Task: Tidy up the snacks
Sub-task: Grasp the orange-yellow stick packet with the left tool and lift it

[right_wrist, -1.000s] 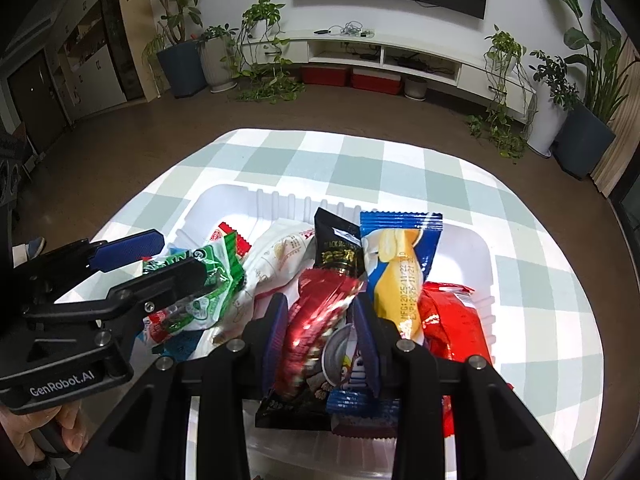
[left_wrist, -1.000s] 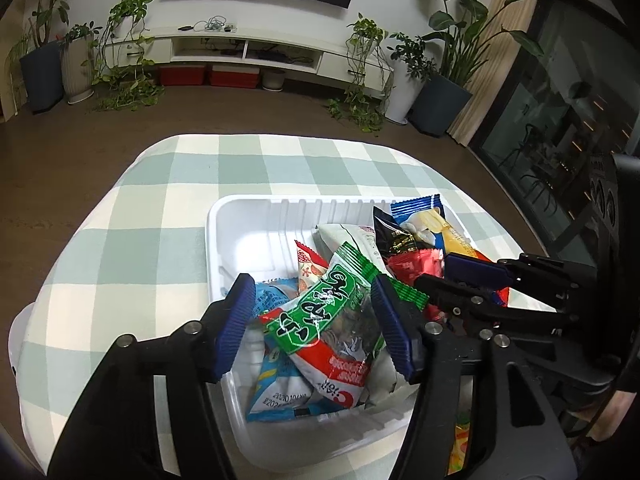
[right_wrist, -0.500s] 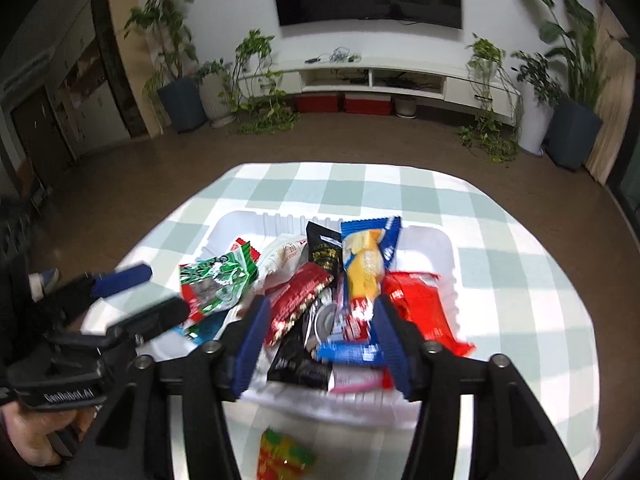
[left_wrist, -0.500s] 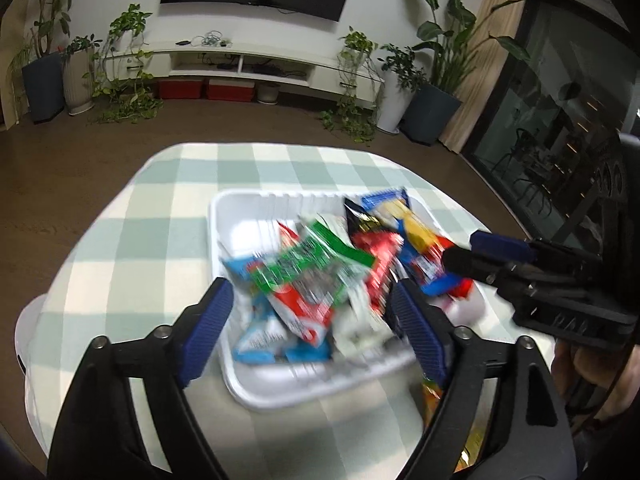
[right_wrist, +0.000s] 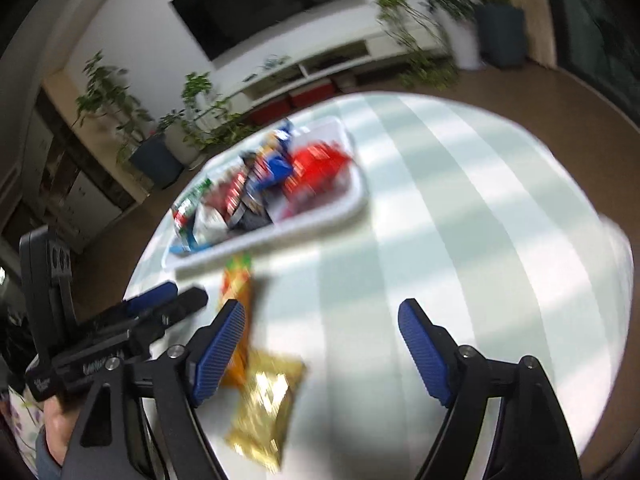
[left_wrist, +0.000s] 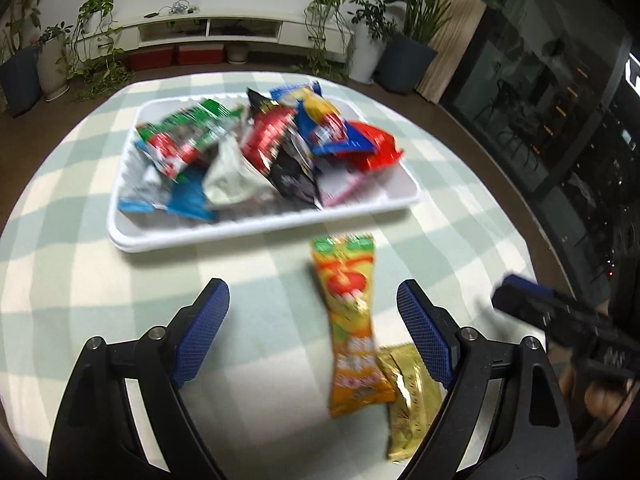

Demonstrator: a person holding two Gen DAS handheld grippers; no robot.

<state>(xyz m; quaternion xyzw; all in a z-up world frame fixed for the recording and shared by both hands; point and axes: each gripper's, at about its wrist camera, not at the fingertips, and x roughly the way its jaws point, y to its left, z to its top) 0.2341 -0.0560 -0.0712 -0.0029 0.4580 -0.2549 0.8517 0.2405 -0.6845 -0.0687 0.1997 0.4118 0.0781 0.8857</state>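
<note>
Flanking the orange packet [left_wrist: 352, 320] (gold packet [left_wrist: 408, 396] touching): open grippers.

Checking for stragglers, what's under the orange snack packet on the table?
The orange packet lies on the checked cloth, its near end overlapping a gold packet. Anything beneath is hidden.

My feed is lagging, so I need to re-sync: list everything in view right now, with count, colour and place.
tray: one, white, on the table, far side, piled with snack packets
snack packets in tray: several, exact count unclear; green, red, blue, black, white
long snack packet: one, orange and yellow, on the cloth in front of the tray
gold packet: one, beside the long packet's near end
tablecloth: one, pale green and white check
potted plants: several, green, on the floor by the far wall
TV shelf: one, white, far wall
left gripper: blue fingers, open, empty
right gripper: blue fingers, open, empty
</note>
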